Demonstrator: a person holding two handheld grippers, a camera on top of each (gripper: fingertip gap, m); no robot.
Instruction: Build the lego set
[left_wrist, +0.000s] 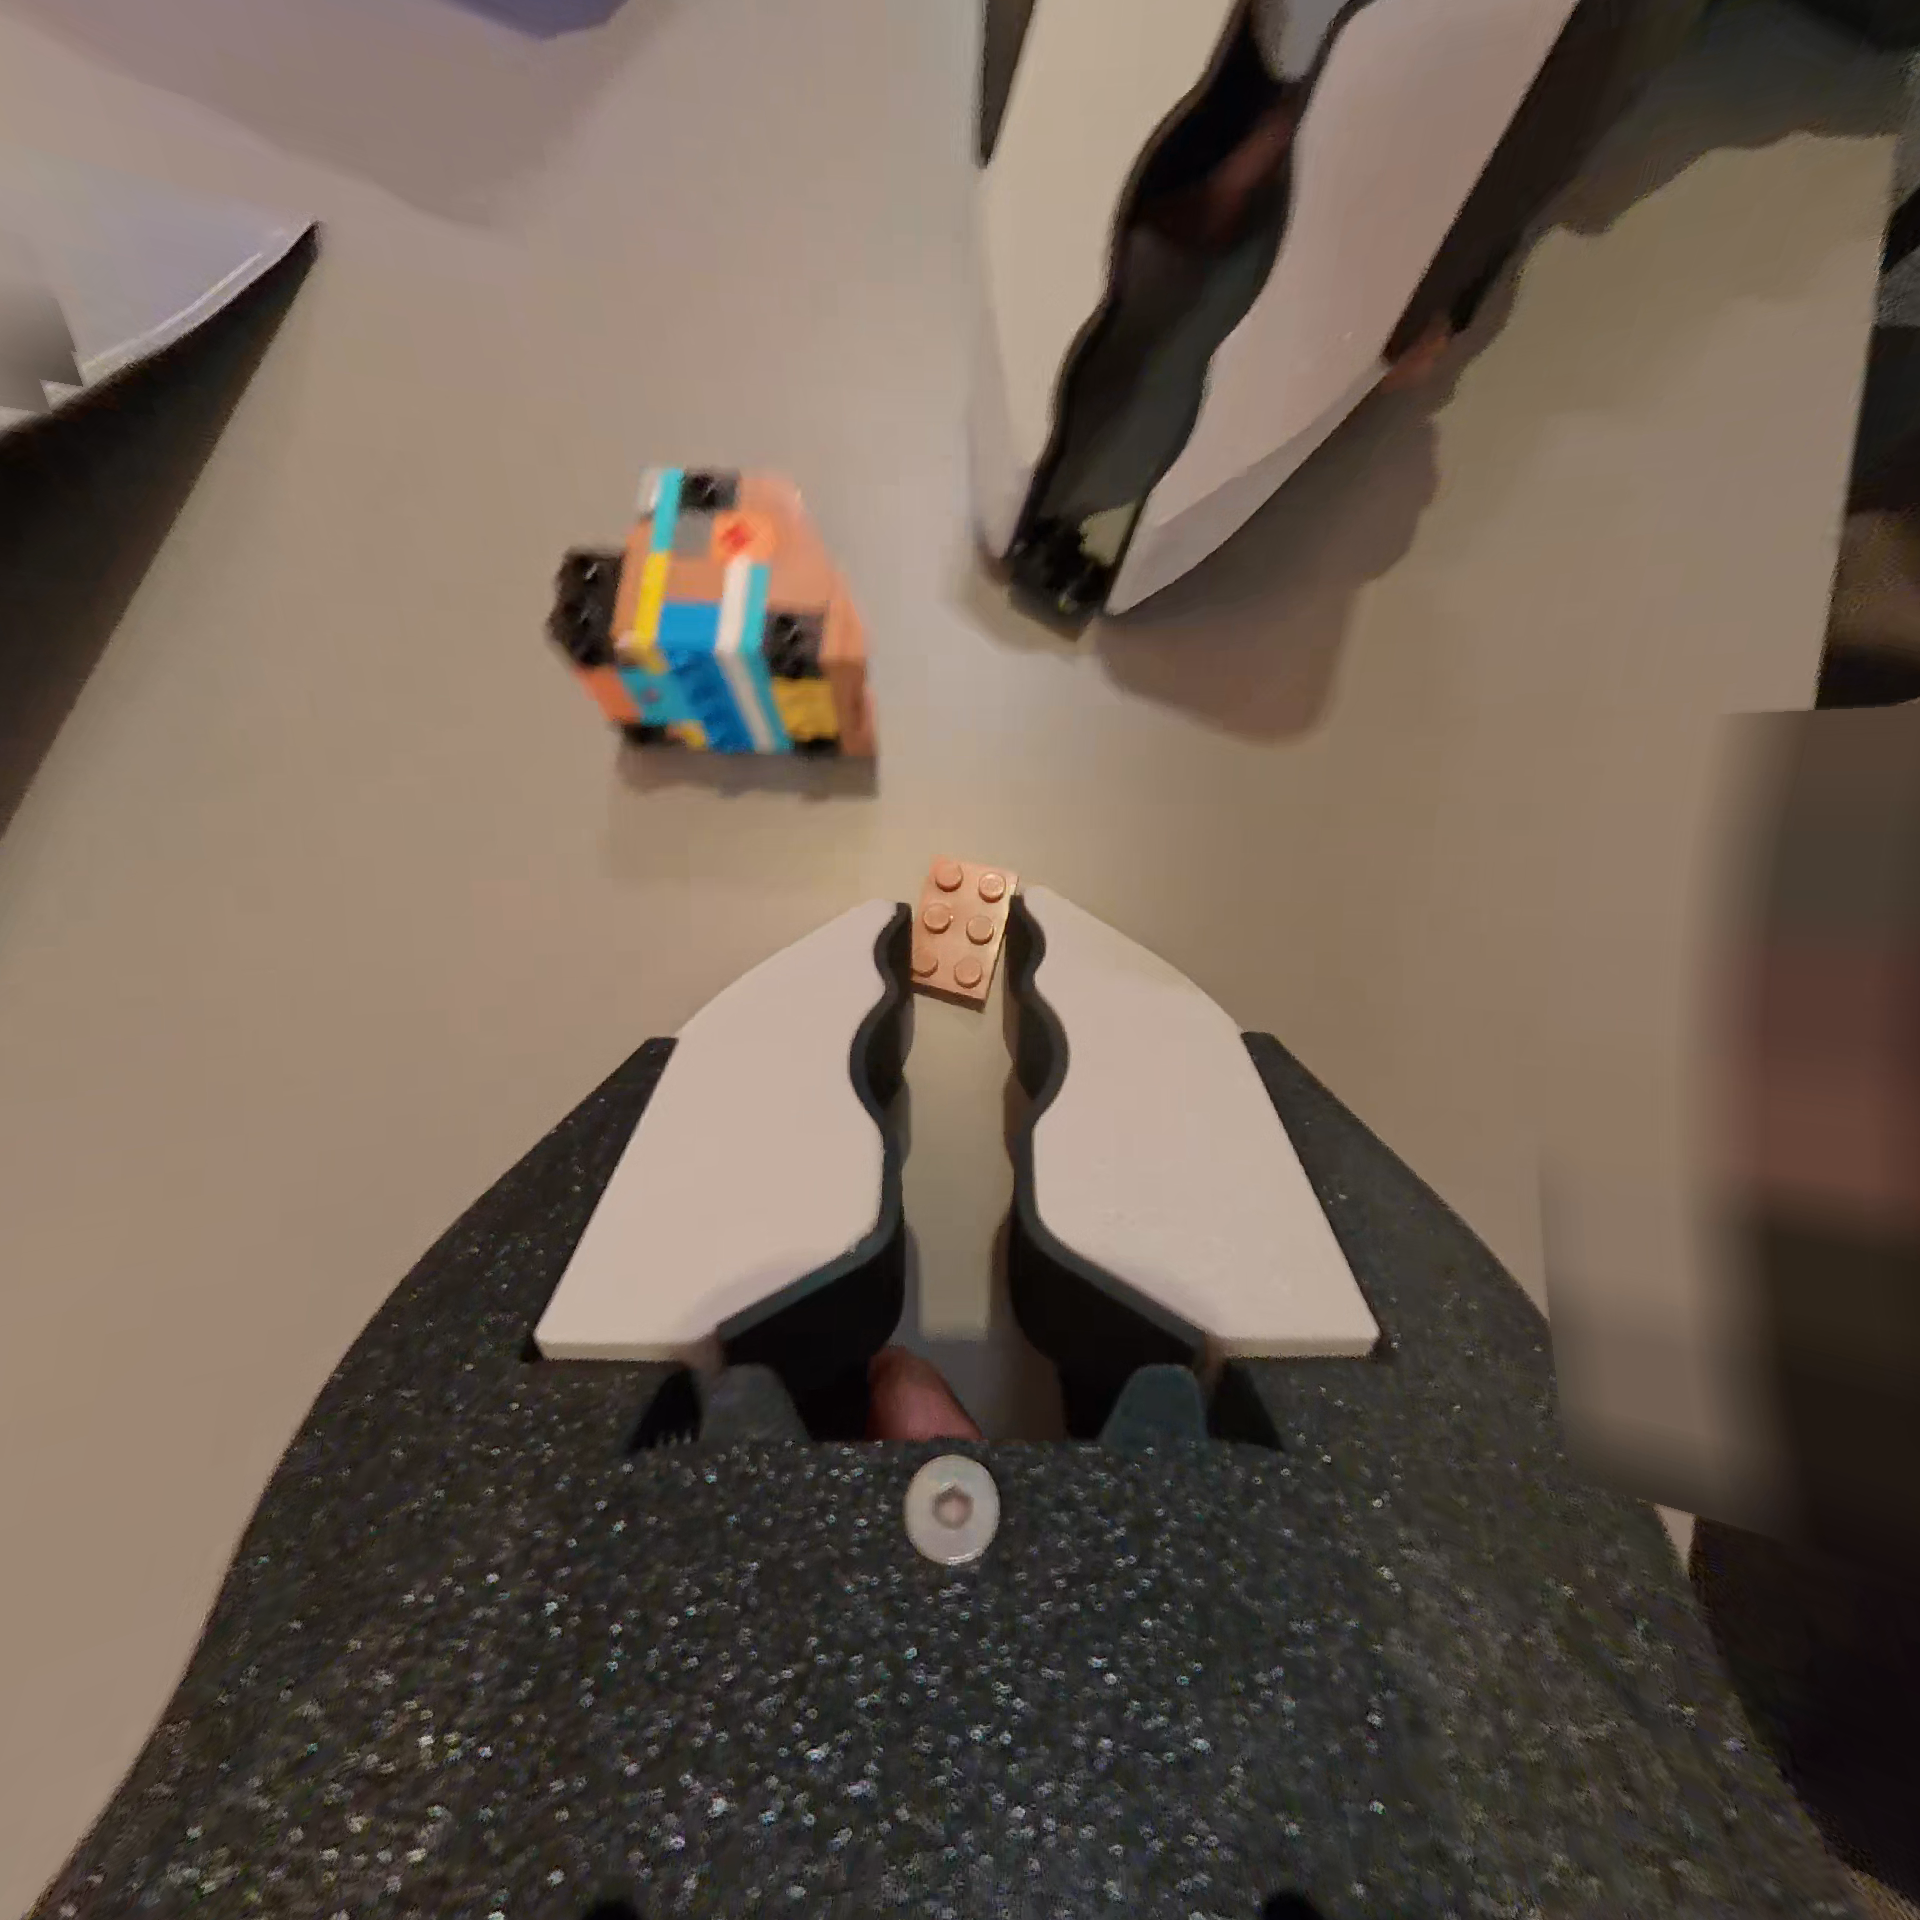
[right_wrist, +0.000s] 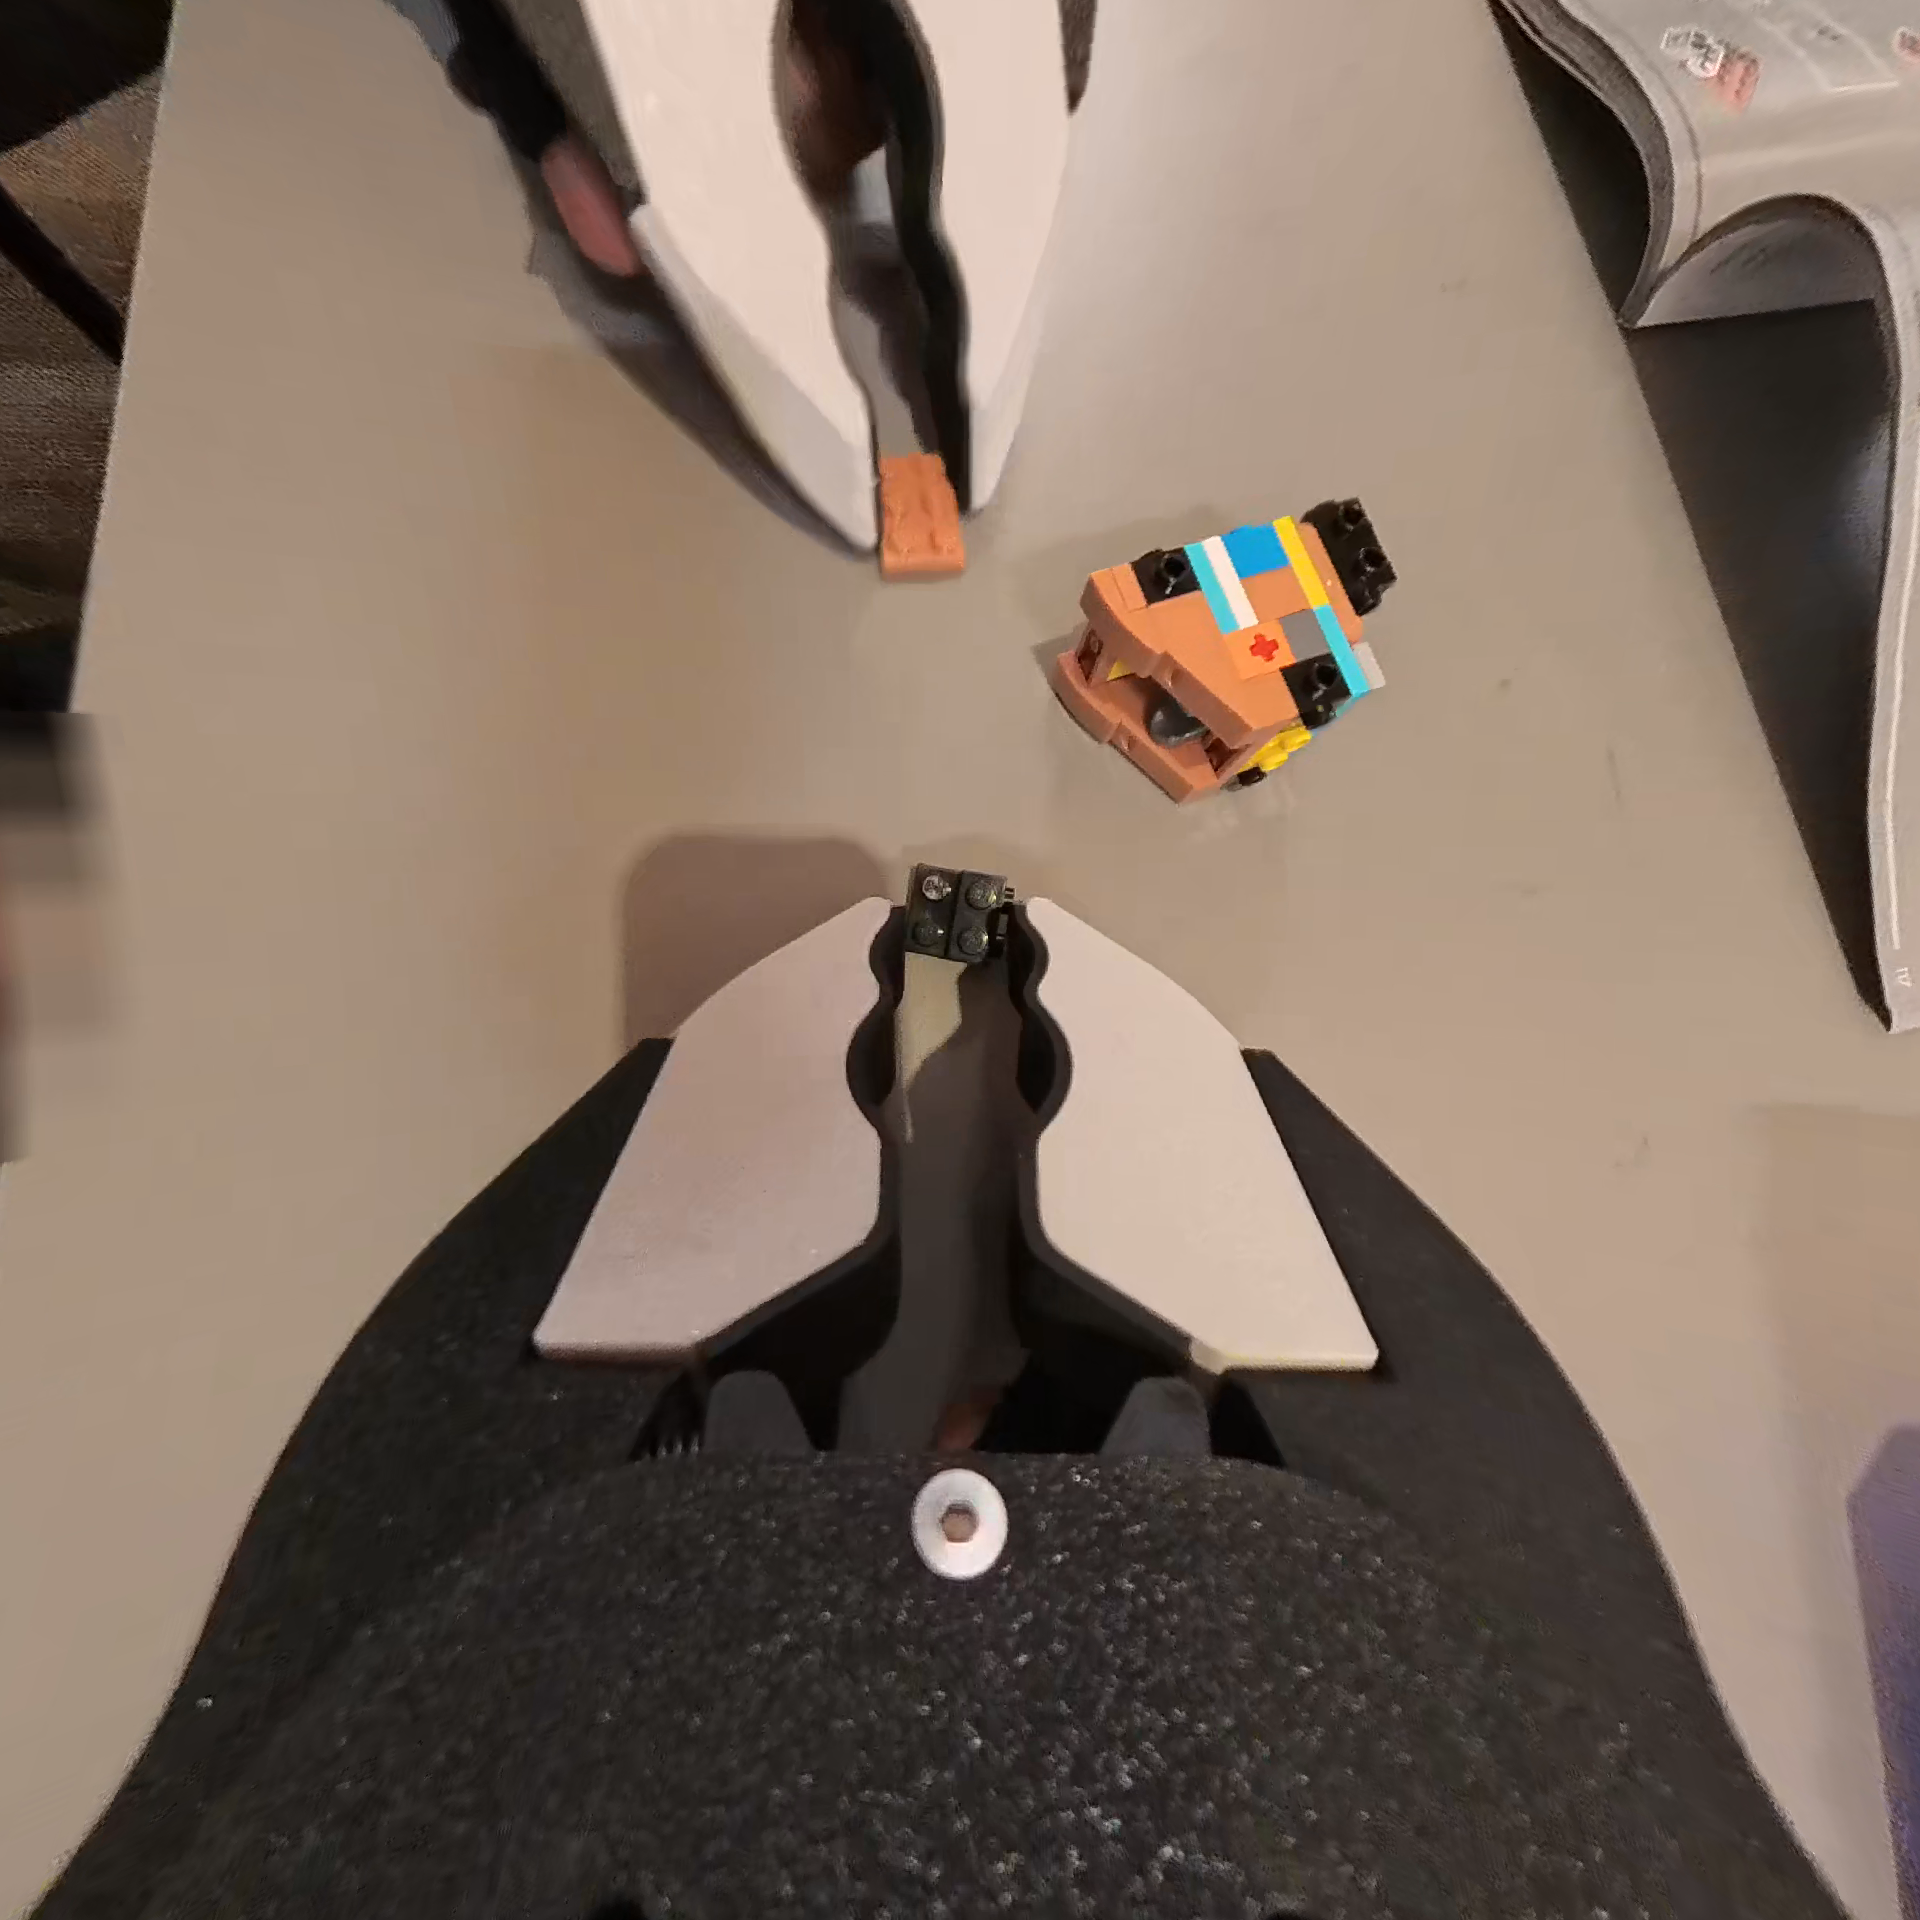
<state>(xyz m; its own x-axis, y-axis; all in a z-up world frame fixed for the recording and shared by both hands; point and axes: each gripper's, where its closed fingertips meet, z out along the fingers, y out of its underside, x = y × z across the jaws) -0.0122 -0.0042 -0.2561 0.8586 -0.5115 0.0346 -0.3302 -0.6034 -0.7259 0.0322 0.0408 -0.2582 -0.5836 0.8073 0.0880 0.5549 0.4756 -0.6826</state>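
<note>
1. Counter (left_wrist: 312, 935) was plain beige, with the half-built lego model (left_wrist: 717, 613) lying on it between the two grippers, touched by neither.
2. Left gripper (left_wrist: 961, 914) was clenched on a brown plate (left_wrist: 963, 940) with six studs, pinched at the fingertips; the plate's rear edge was hidden between the fingers.
3. Right gripper (right_wrist: 961, 914) was grasping a small black brick (right_wrist: 954, 914); only its studded top showed, and its exact shape was hard to make out.
4. Model's colours were orange-brown, blue, yellow, white and black, with a red cross mark; in the left wrist view it was blurred.
5. Open booklet (right_wrist: 1766, 166) lay at the counter's edge, cut off by the frame.
6. Blurred patches covered parts of both views' sides.
</note>
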